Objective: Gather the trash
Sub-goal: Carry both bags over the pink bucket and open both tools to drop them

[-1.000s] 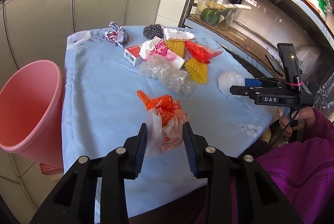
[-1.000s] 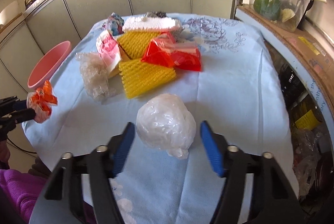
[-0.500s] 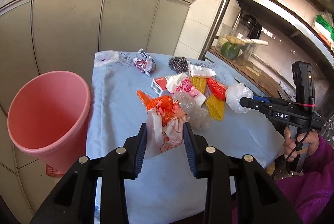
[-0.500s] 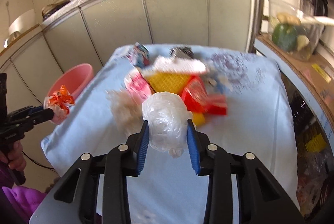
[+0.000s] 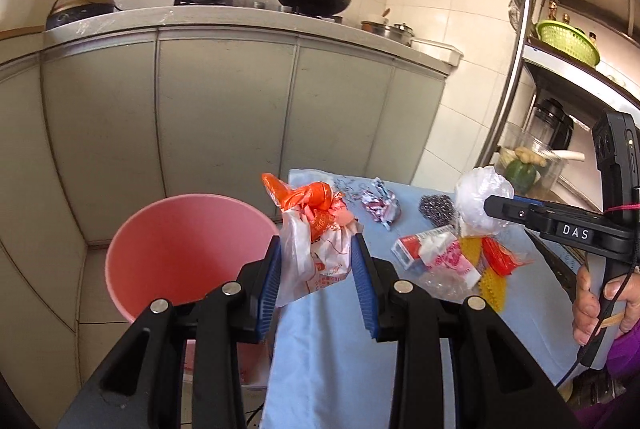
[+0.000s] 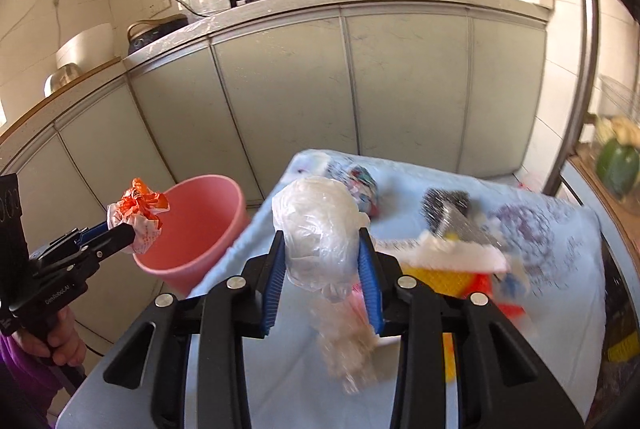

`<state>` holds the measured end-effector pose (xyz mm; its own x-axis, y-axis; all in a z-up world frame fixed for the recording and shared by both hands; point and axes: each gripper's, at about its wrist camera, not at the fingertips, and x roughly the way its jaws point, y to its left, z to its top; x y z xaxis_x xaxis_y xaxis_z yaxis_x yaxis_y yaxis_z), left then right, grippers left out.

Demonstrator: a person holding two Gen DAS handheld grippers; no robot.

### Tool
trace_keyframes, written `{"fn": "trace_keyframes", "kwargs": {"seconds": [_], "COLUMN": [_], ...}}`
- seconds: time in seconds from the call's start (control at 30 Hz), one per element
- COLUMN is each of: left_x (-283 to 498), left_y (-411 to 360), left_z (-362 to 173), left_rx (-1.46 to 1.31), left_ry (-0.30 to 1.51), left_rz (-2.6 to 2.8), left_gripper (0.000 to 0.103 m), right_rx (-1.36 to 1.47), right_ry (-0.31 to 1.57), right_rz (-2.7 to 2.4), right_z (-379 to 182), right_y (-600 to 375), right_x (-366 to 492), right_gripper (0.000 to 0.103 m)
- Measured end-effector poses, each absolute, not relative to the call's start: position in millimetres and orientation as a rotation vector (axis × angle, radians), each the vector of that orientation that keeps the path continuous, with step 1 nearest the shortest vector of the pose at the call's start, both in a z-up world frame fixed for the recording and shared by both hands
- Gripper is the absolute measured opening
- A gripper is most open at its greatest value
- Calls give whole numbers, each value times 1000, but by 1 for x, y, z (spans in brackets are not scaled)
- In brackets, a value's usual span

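My left gripper is shut on an orange and white plastic bag, held in the air above the table's left edge, beside the pink bin. It also shows in the right wrist view, next to the bin. My right gripper is shut on a crumpled white plastic bag, lifted above the table. That bag also shows in the left wrist view.
A table with a light blue cloth holds a red and white box, a foil wrapper, a steel scourer, yellow foam nets and other wrappers. Cabinets stand behind. A metal shelf rack stands at the right.
Both grippers have risen and tilted up. The left has swung its orange bag toward the pink bin. The right gripper closed on the white bag and lifted it off the table.
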<state>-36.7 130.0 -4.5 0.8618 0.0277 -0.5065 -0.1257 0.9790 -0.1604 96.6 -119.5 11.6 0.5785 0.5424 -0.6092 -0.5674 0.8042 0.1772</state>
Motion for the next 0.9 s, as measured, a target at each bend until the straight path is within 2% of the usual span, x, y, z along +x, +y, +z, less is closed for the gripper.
{"fn": "trace_keyframes", "kwargs": {"seconds": [0.4, 0.9], "left_x": [-30, -9], "left_y": [198, 221], "left_z": [-30, -88], "left_rx": [-230, -280], "left_ry": [592, 761], "left_rz": [300, 382], "left_gripper": [34, 36], "right_rx": [-113, -213], "right_ry": [780, 929], "right_rz": [837, 938], "right_z": [-7, -60], "right_y": [2, 96], "right_x": [125, 129], "right_gripper": [35, 36]}}
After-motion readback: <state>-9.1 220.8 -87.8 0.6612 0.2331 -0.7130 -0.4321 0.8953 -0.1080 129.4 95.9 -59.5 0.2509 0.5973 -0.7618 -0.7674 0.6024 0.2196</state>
